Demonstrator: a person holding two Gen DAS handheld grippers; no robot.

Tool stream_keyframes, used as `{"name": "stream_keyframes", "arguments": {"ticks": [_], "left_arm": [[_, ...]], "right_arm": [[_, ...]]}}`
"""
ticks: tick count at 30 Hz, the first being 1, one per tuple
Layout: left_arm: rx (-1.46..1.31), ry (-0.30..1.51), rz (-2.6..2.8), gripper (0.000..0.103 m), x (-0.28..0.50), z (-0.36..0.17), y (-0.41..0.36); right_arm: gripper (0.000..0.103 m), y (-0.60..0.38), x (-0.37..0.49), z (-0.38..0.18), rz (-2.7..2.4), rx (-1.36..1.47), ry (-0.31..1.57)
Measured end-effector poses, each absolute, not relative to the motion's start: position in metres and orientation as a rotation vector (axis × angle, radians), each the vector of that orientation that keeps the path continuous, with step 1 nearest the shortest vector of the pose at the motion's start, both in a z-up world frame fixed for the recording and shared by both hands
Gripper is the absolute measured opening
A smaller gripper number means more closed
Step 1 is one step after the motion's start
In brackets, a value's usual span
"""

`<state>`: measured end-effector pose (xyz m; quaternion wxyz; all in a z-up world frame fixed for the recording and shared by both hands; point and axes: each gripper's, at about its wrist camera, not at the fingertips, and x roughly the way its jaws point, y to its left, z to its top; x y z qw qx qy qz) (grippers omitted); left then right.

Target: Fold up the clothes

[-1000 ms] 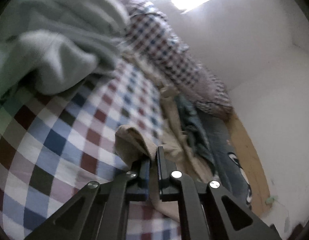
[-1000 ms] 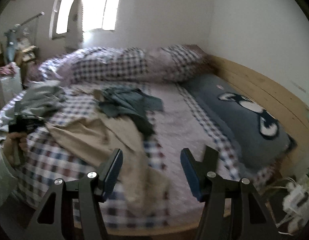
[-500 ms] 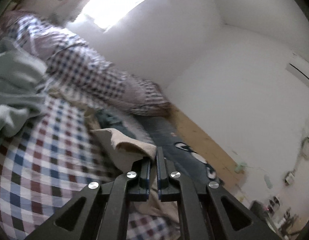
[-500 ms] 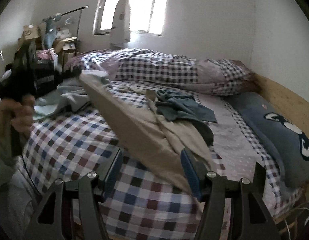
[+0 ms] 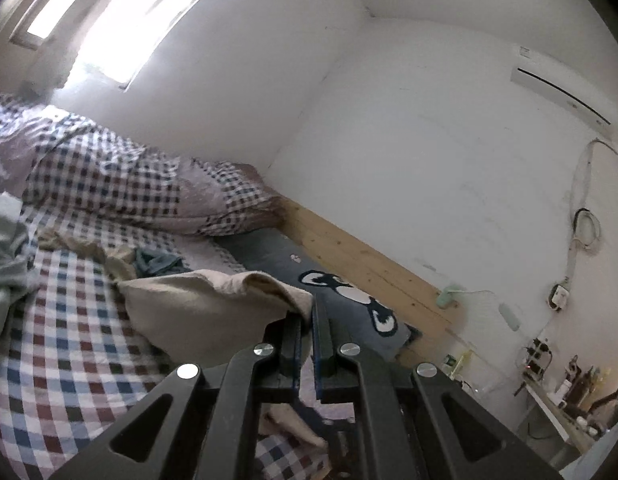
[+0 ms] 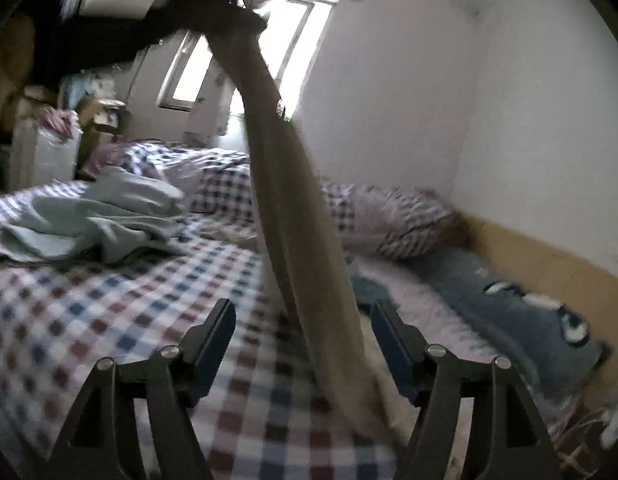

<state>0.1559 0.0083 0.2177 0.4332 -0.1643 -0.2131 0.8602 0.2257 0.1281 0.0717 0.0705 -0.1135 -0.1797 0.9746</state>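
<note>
A long beige garment [image 6: 293,220] hangs in a stretched strip from high up down to the checked bed [image 6: 109,320]. My left gripper [image 5: 307,314] is shut on its upper edge [image 5: 197,308]; in the right wrist view it shows as a dark shape [image 6: 225,12] at the top. My right gripper [image 6: 301,308] is low over the bed and its jaws are opening. The hanging strip passes between its fingers, nearer the right one [image 6: 389,332], and the pads do not press on it.
A pale green garment [image 6: 89,216] lies crumpled at the left of the bed, and a teal one [image 5: 157,262] behind the beige cloth. A checked duvet [image 5: 109,176] is bunched along the far wall. A blue pillow [image 6: 529,308] lies by the wooden bed board [image 5: 369,268].
My left gripper rose with the beige garment, pulling it off the bed into a hanging strip. My right gripper came in low around that strip and its jaws widened.
</note>
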Motion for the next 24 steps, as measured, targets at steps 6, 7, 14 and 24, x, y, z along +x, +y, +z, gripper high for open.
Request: {"name": "stream_keyframes", "arguments": {"ticks": [6,7,14,24], "left_arm": [[-0.401,-0.566,2.148,0.002,0.154,0.233,0.002],[-0.400,-0.576,2.156,0.002,0.153,0.233,-0.001],[-0.403,-0.673,2.187,0.002,0.148,0.231,-0.025],[-0.258,-0.742,2.229,0.002,0.158,0.273,-0.064]], "right_arm": [[0.074,0.140,0.187,0.051,2.787,-0.407,-0.644],[0.073,0.149,0.182,0.046,2.757,-0.433,-0.650],[0.013,0.212,0.178,0.038,2.688,-0.627,-0.592],[0.000,0.229,0.224,0.158,2.876,-0.410,-0.504]]}}
